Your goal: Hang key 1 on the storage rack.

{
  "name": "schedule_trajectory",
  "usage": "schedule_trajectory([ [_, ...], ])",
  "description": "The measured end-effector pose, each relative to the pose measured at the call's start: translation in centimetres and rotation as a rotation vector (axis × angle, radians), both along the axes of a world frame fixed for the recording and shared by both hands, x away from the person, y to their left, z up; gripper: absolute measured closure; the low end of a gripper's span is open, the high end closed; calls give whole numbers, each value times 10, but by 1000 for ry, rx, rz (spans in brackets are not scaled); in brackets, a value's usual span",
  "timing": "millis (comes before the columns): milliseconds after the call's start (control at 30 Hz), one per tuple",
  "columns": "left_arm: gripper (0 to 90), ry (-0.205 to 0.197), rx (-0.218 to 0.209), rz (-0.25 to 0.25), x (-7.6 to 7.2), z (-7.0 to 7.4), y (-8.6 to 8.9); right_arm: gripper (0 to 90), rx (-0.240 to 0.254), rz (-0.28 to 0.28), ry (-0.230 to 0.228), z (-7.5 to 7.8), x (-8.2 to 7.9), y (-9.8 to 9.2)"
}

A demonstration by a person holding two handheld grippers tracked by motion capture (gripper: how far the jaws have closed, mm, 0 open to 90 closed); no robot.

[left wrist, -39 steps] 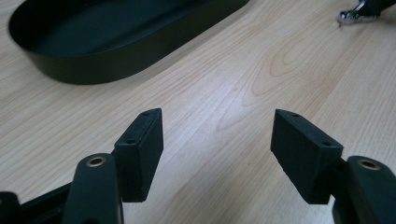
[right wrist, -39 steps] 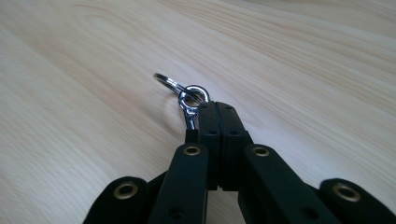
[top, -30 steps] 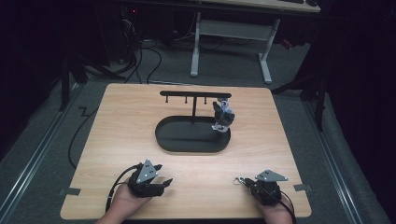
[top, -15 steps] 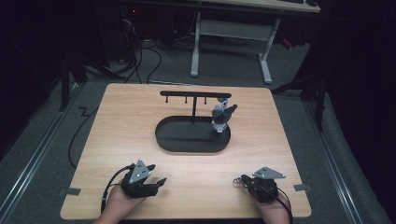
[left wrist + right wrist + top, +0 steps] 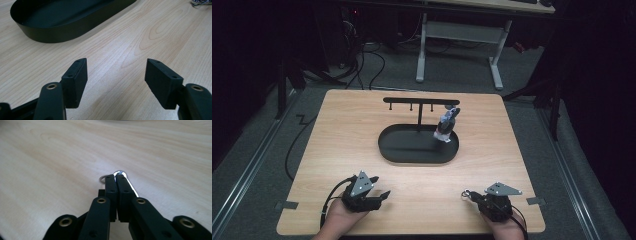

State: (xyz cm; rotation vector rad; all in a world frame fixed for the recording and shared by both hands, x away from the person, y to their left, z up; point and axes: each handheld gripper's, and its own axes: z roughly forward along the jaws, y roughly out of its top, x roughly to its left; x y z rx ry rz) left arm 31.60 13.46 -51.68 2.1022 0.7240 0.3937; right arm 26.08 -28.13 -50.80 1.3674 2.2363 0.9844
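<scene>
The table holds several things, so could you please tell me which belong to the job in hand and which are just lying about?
In the job:
- right gripper, shut on a metal ring
- black hook stand with its oval tray
- keychain hanging there

Lying about:
- left gripper, open, holding nothing
- tape tabs

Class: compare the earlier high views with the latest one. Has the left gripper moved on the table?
Yes, slightly. The left gripper has slid back toward the table's near edge, away from the black oval tray.

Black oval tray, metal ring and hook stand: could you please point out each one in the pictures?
Black oval tray [image 5: 387, 150]: high view, on its left rim.
Metal ring [image 5: 102, 179]: right gripper view, on the loop beside the shut fingers' tips.
Hook stand [image 5: 420, 100]: high view, on the middle of its top bar.
</scene>
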Motion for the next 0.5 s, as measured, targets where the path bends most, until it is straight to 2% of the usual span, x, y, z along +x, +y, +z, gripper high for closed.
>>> schedule_trajectory([
  [67, 354, -2, 3, -3, 0, 0, -2, 900, -31, 33, 33, -4, -2, 5],
  [100, 354, -2, 3, -3, 0, 0, -2, 900, -31, 33, 33, -4, -2, 5],
  [133, 354, -4, 2, -5, 0, 0, -2, 900, -31, 46, 55, -7, -1, 8],
  [333, 354, -2, -2, 5, 0, 0, 1, 900, -43, 58, 53, -11, 4, 14],
  [500, 354, -2, 2, 18, -3, 0, 6, 900, -28, 43, 41, -10, 12, 14],
])
